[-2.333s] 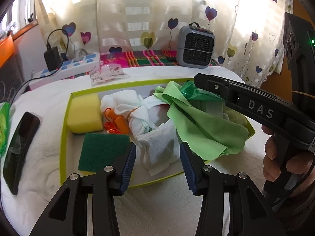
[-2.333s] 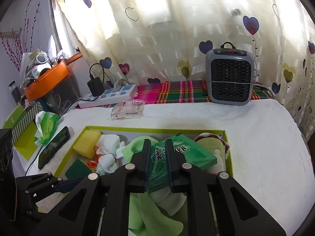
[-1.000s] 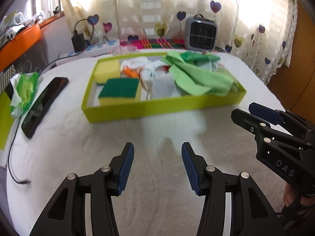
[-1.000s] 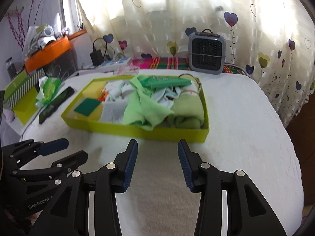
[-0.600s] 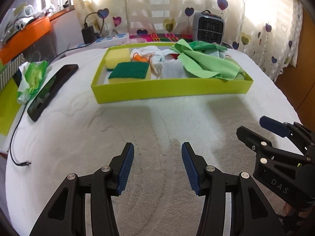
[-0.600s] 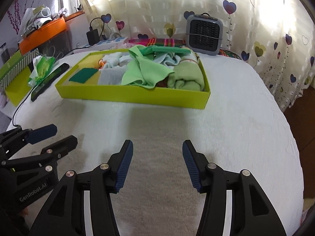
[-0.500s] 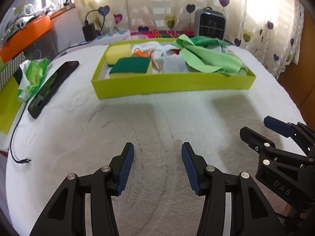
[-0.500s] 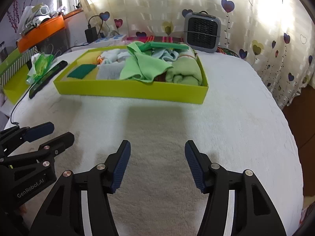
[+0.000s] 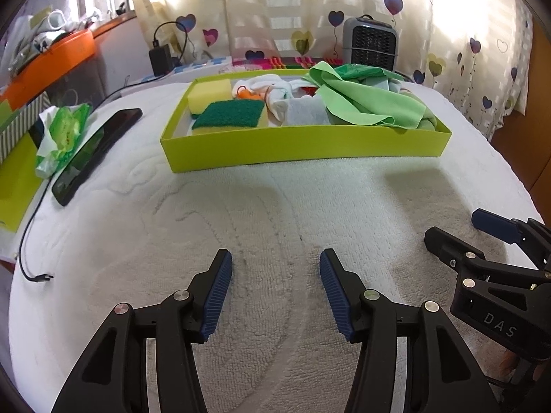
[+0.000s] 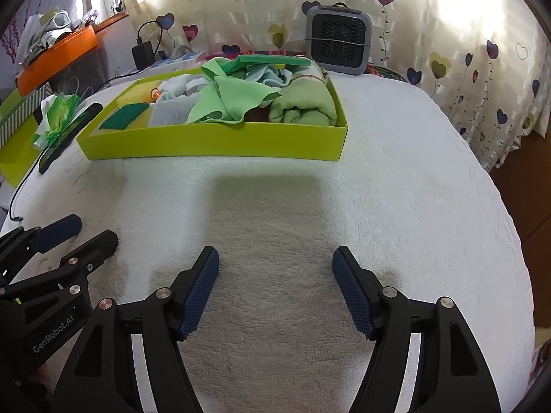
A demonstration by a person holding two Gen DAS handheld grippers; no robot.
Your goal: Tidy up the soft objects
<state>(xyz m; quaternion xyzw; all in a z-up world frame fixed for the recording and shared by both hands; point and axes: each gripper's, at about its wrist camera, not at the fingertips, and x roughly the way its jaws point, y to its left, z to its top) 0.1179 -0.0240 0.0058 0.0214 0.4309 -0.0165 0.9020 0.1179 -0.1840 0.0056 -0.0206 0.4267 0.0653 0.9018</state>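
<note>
Bright backlit curtains (image 9: 310, 7) — sharp, fisheye-warped edges.

Inside the yellow-green tray (image 9: 303, 151), the light green cloth (image 9: 372, 105) covers whatever lies beneath it (a reddish scrap barely peeks out, unidentifiable).

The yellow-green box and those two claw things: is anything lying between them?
No. Both wrist views show only bare white towel between the box and the left gripper and right gripper.

Grey heater (image 9: 370, 44) sitting upright by the heart-print curtain (image 9: 458, 17). Black phone (image 9: 98, 153) lying flat on the white towel surface (image 9: 275, 213), green-white packet (image 9: 62, 134) touching its left edge. Charger cable (image 9: 29, 241) trailing off beside it.
</note>
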